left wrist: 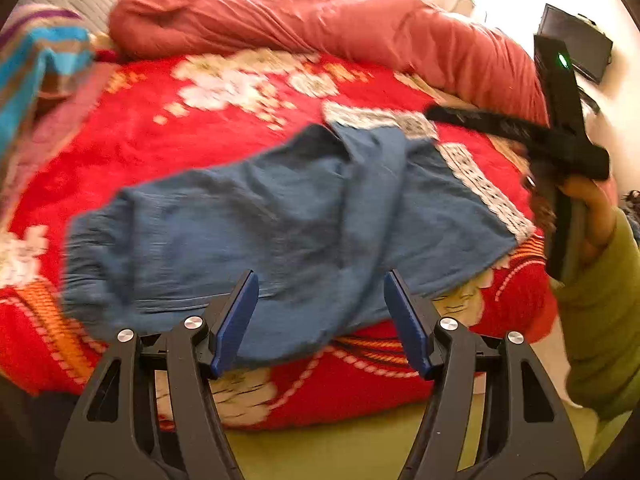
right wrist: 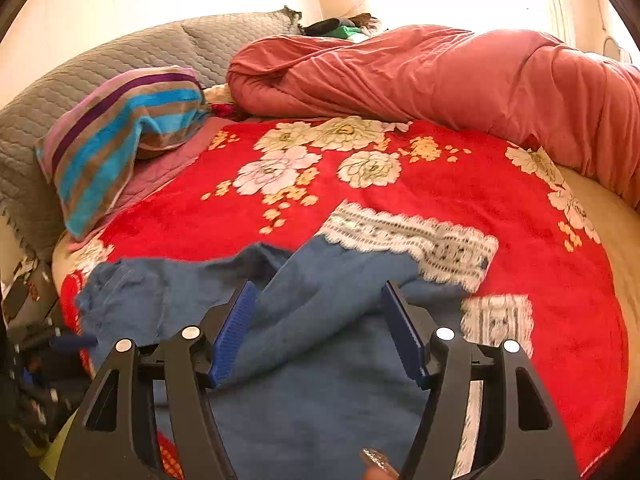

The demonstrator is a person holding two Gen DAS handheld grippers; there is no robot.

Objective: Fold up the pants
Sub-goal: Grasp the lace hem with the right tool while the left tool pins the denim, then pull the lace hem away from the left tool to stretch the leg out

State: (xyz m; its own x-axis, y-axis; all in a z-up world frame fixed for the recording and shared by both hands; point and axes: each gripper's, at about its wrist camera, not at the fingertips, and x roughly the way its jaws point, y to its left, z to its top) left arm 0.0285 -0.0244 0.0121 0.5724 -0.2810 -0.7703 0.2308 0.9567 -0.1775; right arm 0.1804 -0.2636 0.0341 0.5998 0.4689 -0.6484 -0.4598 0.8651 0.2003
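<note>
The pants [left wrist: 256, 216] lie on the bed's red floral blanket [left wrist: 132, 132], near its front edge, with 1 fabric layer already doubled over along a diagonal crease; this reads as a partly completed fold.

Left of the pants, a striped pillow [right wrist: 120, 136] leans on a grey quilted headboard cushion [right wrist: 100, 64]. The left gripper [left wrist: 320, 320] hangs over the waist end of the pants. Its fingers [left wrist: 236, 320] are spread, with nothing between them, which suggests the cloth has been let go so it settles flat.

The right gripper [right wrist: 320, 328] hangs over the hem end of the pants, fingers spread and empty. The white lace hems [right wrist: 420, 240] lie offset, not stacked, so alignment is probably still required.

Behind the pants, a bunched pink duvet [right wrist: 460, 76] crosses the bed. The room behind it is bright, with pale walls.
</note>
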